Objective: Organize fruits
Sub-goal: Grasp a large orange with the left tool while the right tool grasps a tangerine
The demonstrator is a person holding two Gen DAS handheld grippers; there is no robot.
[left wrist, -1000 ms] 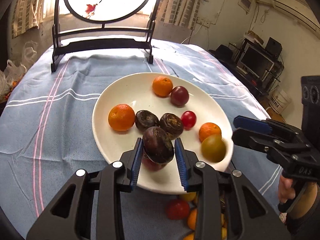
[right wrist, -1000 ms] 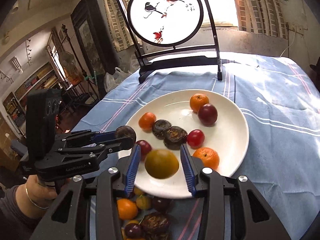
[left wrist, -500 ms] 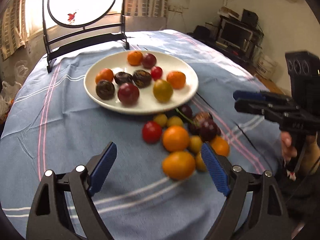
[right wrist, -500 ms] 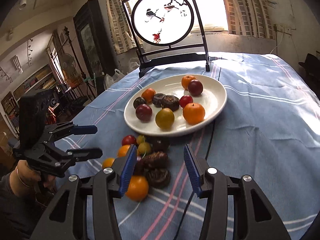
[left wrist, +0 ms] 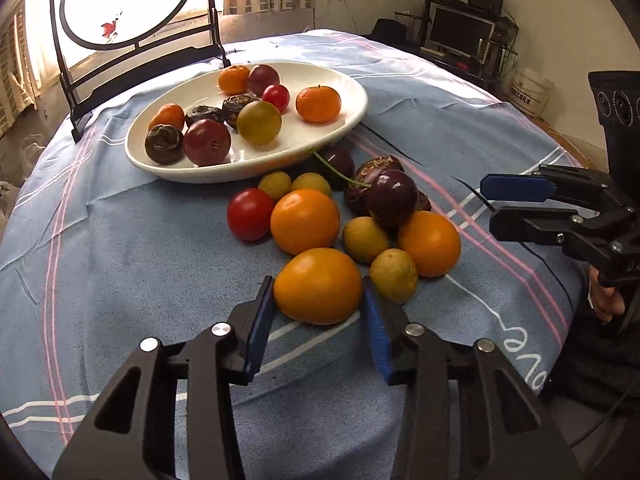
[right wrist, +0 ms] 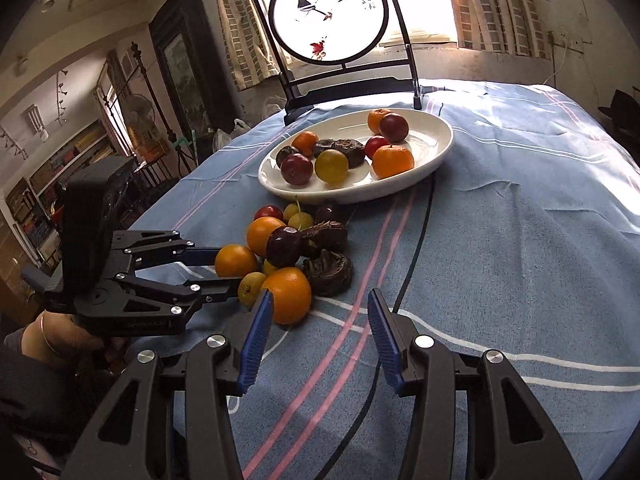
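Note:
A white plate (left wrist: 344, 120) (right wrist: 436, 148) on the blue tablecloth holds several fruits: oranges, plums, a yellow-green fruit and dark wrinkled ones. A loose pile of fruit (left wrist: 340, 216) (right wrist: 296, 248) lies on the cloth in front of it. My left gripper (left wrist: 318, 308) sits around the nearest orange (left wrist: 318, 286) of the pile, with a blue pad at each side of it. My right gripper (right wrist: 318, 316) is open and empty, just right of another orange (right wrist: 288, 294) at the pile's near edge. It also shows in the left wrist view (left wrist: 516, 200).
A black stand with a round painted screen (left wrist: 128, 0) (right wrist: 332, 20) stands at the table's far edge behind the plate. Shelves and furniture lie beyond the table's left side, a monitor desk (left wrist: 460, 32) beyond its right.
Both grippers let their fruit go onto the plate a second ago and drew back to the pile. The left jaws have since narrowed around the nearest orange.

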